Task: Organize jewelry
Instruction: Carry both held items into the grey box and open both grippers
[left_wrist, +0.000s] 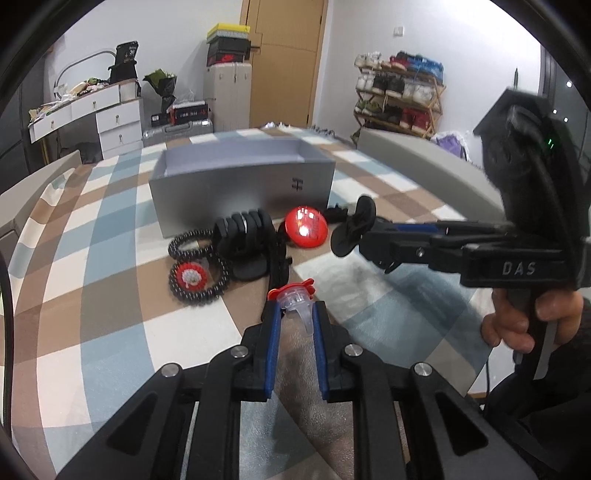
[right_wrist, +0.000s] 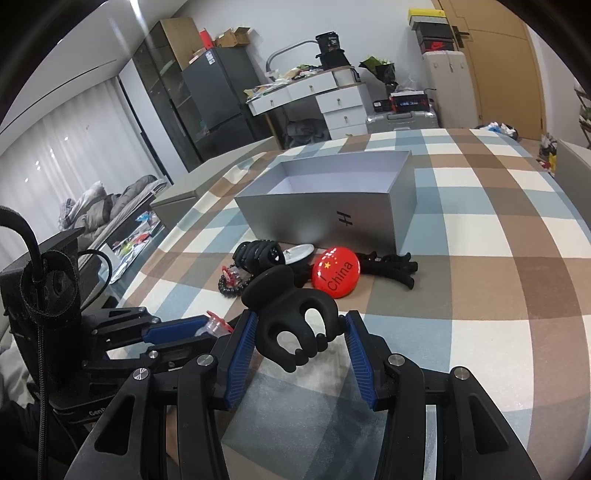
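Note:
My left gripper (left_wrist: 295, 306) is shut on a small clear plastic ring with a red flower top (left_wrist: 293, 295), just above the checked cloth. It also shows low on the left of the right wrist view as the left gripper (right_wrist: 207, 328). My right gripper (right_wrist: 301, 319) is shut on a black claw hair clip (right_wrist: 280, 295), held off the table; the left wrist view shows this clip (left_wrist: 351, 229) too. Behind both stands an open grey box (left_wrist: 240, 192). In front of the box lie a red round badge (left_wrist: 306, 225), a black beaded bracelet (left_wrist: 195, 273) and more black clips (left_wrist: 243, 229).
A red-and-white beaded piece (left_wrist: 189, 277) lies inside the bracelet's loop. Another black claw clip (right_wrist: 391, 266) rests right of the badge. A grey panel (left_wrist: 424, 162) borders the table at the right. A person's hand (left_wrist: 517, 321) grips the right handle. Furniture stands far behind.

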